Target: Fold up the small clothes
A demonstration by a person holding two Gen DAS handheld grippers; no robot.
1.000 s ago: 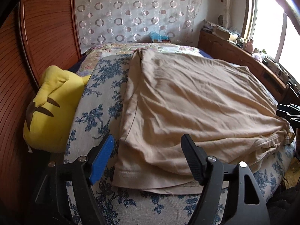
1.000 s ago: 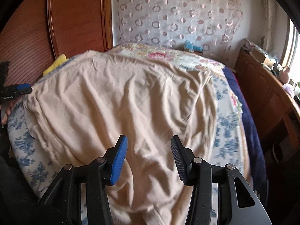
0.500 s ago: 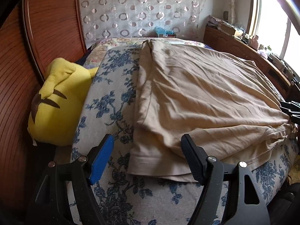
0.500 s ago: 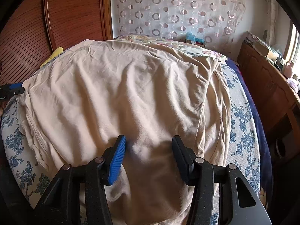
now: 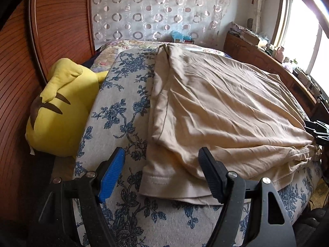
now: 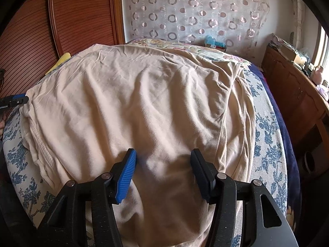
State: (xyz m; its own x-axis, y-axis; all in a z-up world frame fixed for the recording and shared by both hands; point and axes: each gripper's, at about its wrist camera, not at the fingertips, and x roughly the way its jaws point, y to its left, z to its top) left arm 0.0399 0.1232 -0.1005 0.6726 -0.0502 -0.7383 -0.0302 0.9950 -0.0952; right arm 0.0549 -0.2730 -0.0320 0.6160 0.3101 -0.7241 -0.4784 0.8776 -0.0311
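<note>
A beige garment [image 5: 222,111] lies spread and wrinkled on a bed with a blue-flowered cover [image 5: 123,107]. It has a folded layer on top and a stitched hem at the near edge. My left gripper [image 5: 161,151] hangs open just above the garment's near left hem corner, with nothing pinched. Over the near middle of the garment [image 6: 144,103], my right gripper [image 6: 163,152] has its jaws opening. Cloth lies under and between them, and the pads do not press it. Each gripper shows at the edge of the other view: right gripper [image 5: 317,127], left gripper [image 6: 14,99].
A yellow plush toy [image 5: 59,107] lies between the bed's left side and a wooden panel wall [image 5: 51,30]. A wooden cabinet [image 6: 292,86] with clutter runs along the right under a window. A small blue box [image 5: 181,37] sits at the far end by the curtain.
The beige cloth has settled flatter on the bed, and more flowered cover shows to its left. The right jaws have widened a little. The left jaws stand as before.
</note>
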